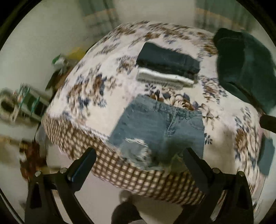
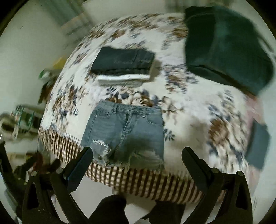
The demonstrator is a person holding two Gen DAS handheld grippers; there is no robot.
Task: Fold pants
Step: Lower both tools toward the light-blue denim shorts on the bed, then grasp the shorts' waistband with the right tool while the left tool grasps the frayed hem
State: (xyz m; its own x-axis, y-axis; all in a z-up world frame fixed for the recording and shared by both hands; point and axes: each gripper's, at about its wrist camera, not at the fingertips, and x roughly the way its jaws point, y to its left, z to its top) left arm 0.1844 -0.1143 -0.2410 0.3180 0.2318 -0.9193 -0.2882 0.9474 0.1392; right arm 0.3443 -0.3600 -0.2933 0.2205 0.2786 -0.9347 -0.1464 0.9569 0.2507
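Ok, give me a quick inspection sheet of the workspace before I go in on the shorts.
Surface: bed with a floral cover, checked band along its near edge.
Job's things: light blue ripped denim shorts lying flat and unfolded at the near edge, waistband away from the cameras.
Clutter: dark folded jeans stacked on a white folded garment behind the shorts; dark green fleece pile at far right; small dark cloth at the right edge.
Grippers: left claw and right claw both open, above the near edge, holding nothing.
Cables: nothing seen.
Surroundings: blurred items on the floor left of the bed; curtains behind.
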